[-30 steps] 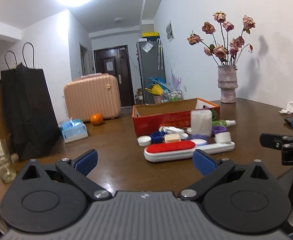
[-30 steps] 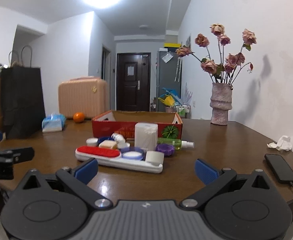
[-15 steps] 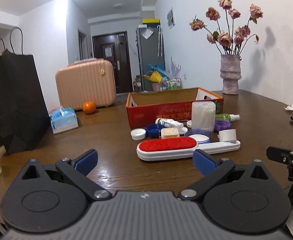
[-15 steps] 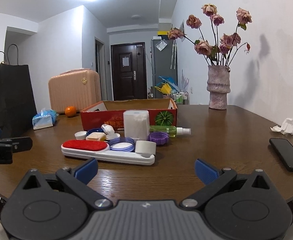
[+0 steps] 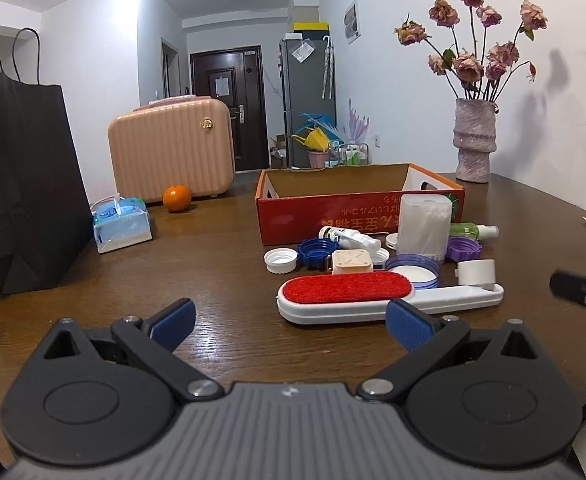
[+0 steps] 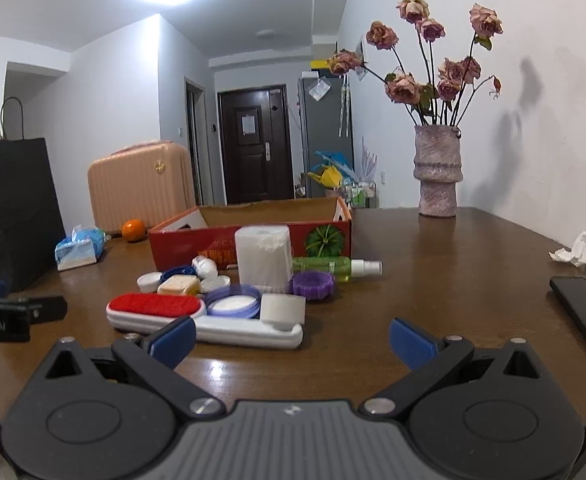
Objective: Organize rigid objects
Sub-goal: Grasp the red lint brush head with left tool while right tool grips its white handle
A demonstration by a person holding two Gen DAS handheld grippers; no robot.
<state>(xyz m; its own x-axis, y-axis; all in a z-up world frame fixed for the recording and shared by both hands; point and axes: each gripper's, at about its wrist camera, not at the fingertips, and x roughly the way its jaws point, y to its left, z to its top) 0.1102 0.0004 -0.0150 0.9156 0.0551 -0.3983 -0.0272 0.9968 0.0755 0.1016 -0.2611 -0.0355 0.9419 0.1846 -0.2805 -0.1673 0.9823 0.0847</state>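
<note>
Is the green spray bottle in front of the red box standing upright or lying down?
Lying down. The green spray bottle rests on its side on the table, white nozzle pointing right.

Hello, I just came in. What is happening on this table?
A person holds two grippers over a wooden table to tidy small things. The left gripper and the right gripper are both open and hold nothing. In front of them lie a red lint brush, loose lids, a green spray bottle and a white tub. Behind these stands the red cardboard box; nothing shows inside it from here.
</note>
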